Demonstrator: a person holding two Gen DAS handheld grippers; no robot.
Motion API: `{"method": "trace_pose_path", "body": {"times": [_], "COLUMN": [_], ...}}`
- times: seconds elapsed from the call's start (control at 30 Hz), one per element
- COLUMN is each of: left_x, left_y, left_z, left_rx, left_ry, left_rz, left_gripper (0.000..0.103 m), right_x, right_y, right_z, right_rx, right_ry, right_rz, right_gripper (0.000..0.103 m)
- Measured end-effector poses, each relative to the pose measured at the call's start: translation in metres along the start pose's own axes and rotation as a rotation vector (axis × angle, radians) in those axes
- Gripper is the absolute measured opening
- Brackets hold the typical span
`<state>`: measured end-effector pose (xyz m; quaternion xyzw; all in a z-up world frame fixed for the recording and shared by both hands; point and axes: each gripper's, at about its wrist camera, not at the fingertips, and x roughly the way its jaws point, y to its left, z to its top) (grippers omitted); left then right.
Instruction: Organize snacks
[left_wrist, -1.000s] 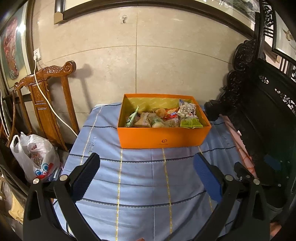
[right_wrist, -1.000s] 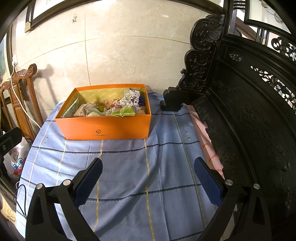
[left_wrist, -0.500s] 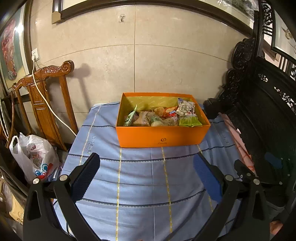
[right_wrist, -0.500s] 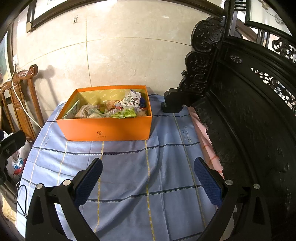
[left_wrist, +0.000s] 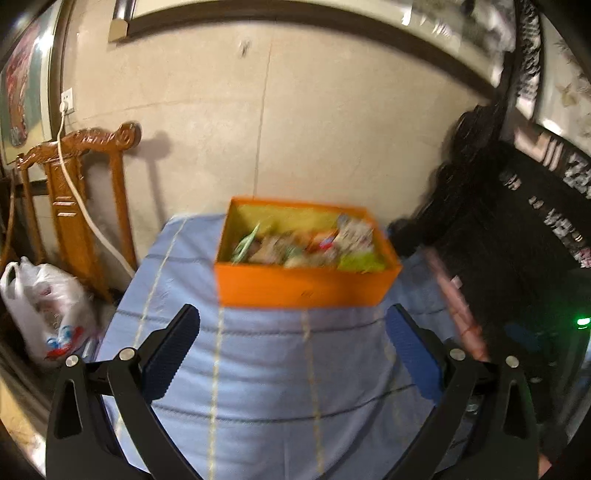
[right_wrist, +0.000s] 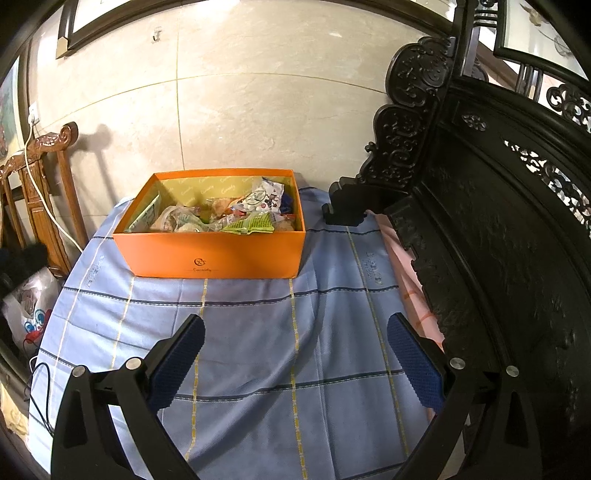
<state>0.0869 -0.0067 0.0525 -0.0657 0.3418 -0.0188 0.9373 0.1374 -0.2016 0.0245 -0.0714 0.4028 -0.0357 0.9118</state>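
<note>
An orange box (right_wrist: 218, 253) stands at the far end of a table covered by a blue checked cloth (right_wrist: 258, 343). It holds several wrapped snacks (right_wrist: 236, 214), among them a green packet (right_wrist: 255, 224) at the front right. The box also shows, blurred, in the left wrist view (left_wrist: 303, 288). My left gripper (left_wrist: 291, 350) is open and empty, above the cloth short of the box. My right gripper (right_wrist: 295, 358) is open and empty, also over the cloth in front of the box.
A carved dark wooden bench (right_wrist: 498, 229) rises along the table's right side. A brown wooden chair (left_wrist: 74, 206) with a white cable stands at the left by the wall. A white plastic bag (left_wrist: 44, 306) lies on the floor below it.
The left wrist view has swung left and is now blurred by motion. The right gripper has drawn slightly nearer the box. Both stay open and empty.
</note>
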Motion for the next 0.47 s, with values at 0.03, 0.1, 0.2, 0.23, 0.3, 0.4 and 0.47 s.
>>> {"method": "trace_pose_path", "body": {"times": [0.03, 0.1, 0.2, 0.23, 0.3, 0.4, 0.47], "left_x": [-0.003, -0.007, -0.006, -0.004, 0.001, 0.004, 0.006], "left_y": [-0.003, -0.009, -0.008, -0.008, -0.007, -0.004, -0.006], "left_z": [0.0, 0.001, 0.002, 0.003, 0.003, 0.001, 0.0], "left_rx": [0.025, 0.06, 0.044, 0.039, 0.034, 0.014, 0.022], "left_ry": [-0.013, -0.05, -0.033, -0.022, 0.014, 0.035, 0.046], "left_rz": [0.018, 0.068, 0.055, 0.072, 0.098, 0.086, 0.087], "left_gripper": [0.099, 0.099, 0.099, 0.099, 0.099, 0.099, 0.099], "right_x": [0.001, 0.001, -0.001, -0.001, -0.001, -0.001, -0.001], "right_y": [0.0, -0.001, -0.001, -0.002, -0.003, -0.005, -0.005], "right_z": [0.0, 0.0, 0.001, 0.001, 0.0, 0.0, 0.0], "right_rx": [0.001, 0.004, 0.001, 0.001, 0.005, 0.01, 0.006], "right_ry": [0.003, 0.004, -0.003, -0.004, -0.005, -0.004, -0.002], "right_rz": [-0.002, 0.002, 0.002, 0.0, -0.002, 0.0, -0.001], "right_gripper": [0.099, 0.099, 0.099, 0.099, 0.099, 0.099, 0.099]}}
